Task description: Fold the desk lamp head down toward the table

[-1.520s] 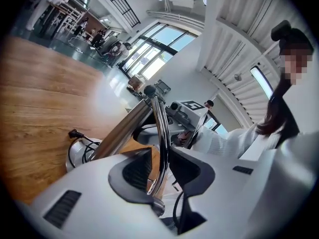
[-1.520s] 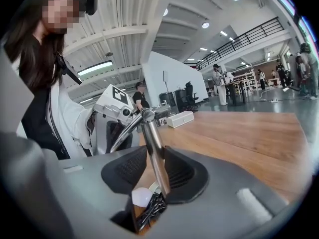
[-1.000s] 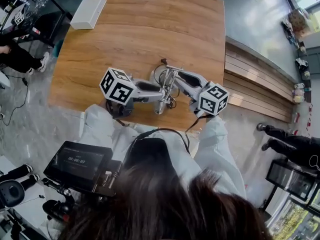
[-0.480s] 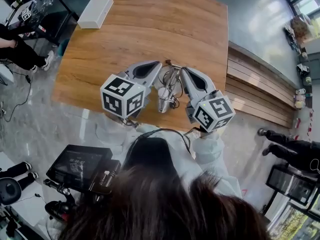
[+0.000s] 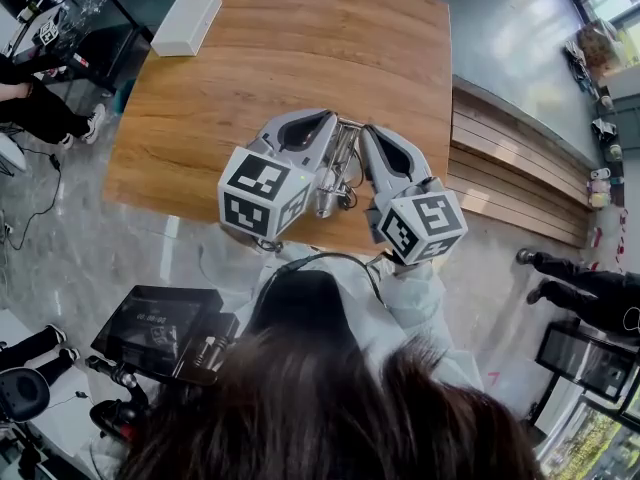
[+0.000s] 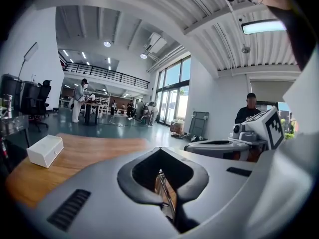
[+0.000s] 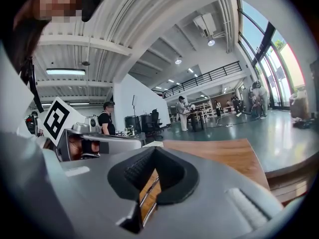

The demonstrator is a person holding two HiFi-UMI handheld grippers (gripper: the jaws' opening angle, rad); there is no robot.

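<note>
Lifted left grey claw [image 5: 333, 120] and right grey claw [image 5: 364, 134], both shut empty, over thin silver desk lamp [image 5: 341, 171] folded flat on wooden bench [image 5: 300, 38].

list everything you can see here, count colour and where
table: 1, brown wood, middle of the head view
box: 1, white, far left corner of the table
desk lamp: 1, silver metal, on the table by its near edge, between the two grippers
stepped platform: 1, light wood, right of the table
screen: 1, black, lower left beside the person
bystanders: at least 2, dark clothes, on the floor at the left and right edges
left gripper: 1, grey with a black and white marker cube, at the lamp's left, jaws shut, empty
right gripper: 1, same colours, at the lamp's right, jaws shut, empty
sleeves: 2, white, behind the grippers
</note>
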